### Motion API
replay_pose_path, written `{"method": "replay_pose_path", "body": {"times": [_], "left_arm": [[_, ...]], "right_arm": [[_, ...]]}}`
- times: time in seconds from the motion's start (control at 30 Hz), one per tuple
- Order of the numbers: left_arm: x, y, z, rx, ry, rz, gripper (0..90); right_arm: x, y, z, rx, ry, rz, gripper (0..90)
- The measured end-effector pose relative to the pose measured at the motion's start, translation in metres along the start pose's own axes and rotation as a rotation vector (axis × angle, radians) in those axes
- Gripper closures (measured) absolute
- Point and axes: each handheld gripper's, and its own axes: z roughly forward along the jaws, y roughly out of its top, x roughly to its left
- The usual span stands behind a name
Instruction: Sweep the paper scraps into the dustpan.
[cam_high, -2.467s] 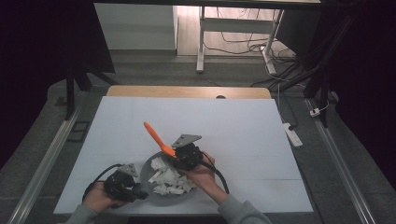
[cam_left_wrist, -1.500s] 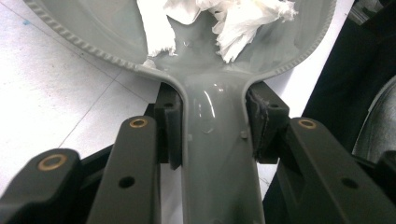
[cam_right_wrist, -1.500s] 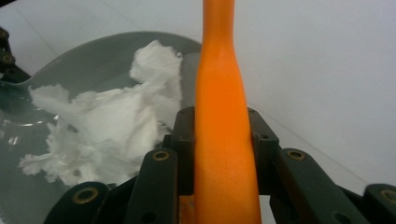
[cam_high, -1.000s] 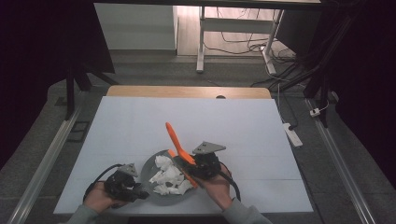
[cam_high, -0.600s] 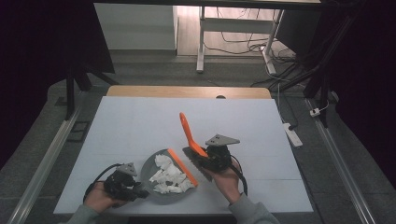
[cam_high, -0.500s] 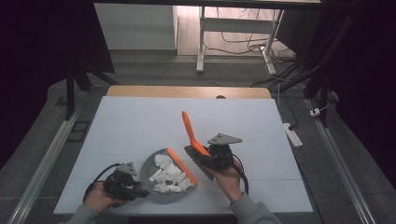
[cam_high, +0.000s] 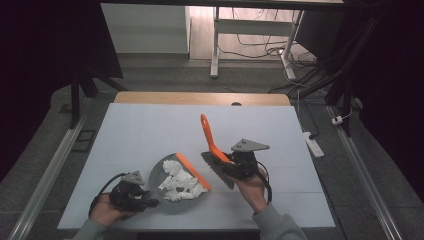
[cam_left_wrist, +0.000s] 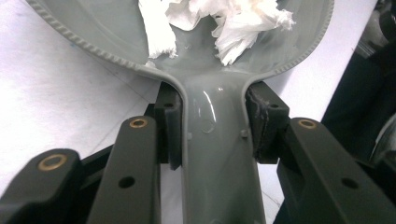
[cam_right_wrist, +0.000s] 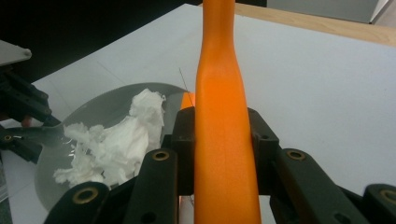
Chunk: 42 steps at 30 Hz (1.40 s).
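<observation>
Left gripper (cam_high: 145, 201) is clamped on the grey dustpan (cam_high: 172, 197) handle on the bench, right gripper (cam_high: 231, 167) grips the orange brush (cam_high: 212, 145) handle beside it — both stiff, light plastic. The paper scraps (cam_high: 180, 184) in the pan are feather-light — keep it level.

One dustpan (cam_high: 172, 186), one brush (cam_high: 212, 150), two tongs.

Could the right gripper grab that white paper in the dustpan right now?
Probably not: the right gripper is shut on the orange brush, so its jaws are occupied. The paper lies uncovered in the dustpan close beside it, otherwise unobstructed.
</observation>
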Motion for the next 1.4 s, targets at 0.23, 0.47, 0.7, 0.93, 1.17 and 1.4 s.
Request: {"method": "replay_pose_path", "body": {"times": [0.23, 0.47, 0.7, 0.93, 1.17, 1.4], "left_arm": [[0.001, 0.000, -0.009, -0.072, 0.036, -0.048, 61.3], [-0.001, 0.002, -0.014, -0.158, 0.059, -0.108, 61.3], [-0.002, 0.002, -0.018, -0.208, 0.094, -0.157, 61.2], [0.001, -0.001, -0.025, -0.261, 0.125, -0.212, 61.3], [0.004, -0.004, -0.029, -0.310, 0.151, -0.260, 61.3], [0.006, -0.006, -0.031, -0.330, 0.153, -0.289, 61.3]], "right_arm": [[-0.008, 0.003, -0.006, -0.016, 0.040, -0.040, 70.1], [-0.016, 0.002, -0.015, -0.031, 0.067, -0.072, 70.1], [-0.021, -0.002, -0.030, -0.043, 0.072, -0.081, 70.2], [-0.030, -0.012, -0.049, -0.048, 0.050, -0.063, 70.2], [-0.044, -0.019, -0.061, -0.054, 0.034, -0.035, 70.1], [-0.050, -0.020, -0.063, -0.042, 0.033, -0.027, 70.1]]}}
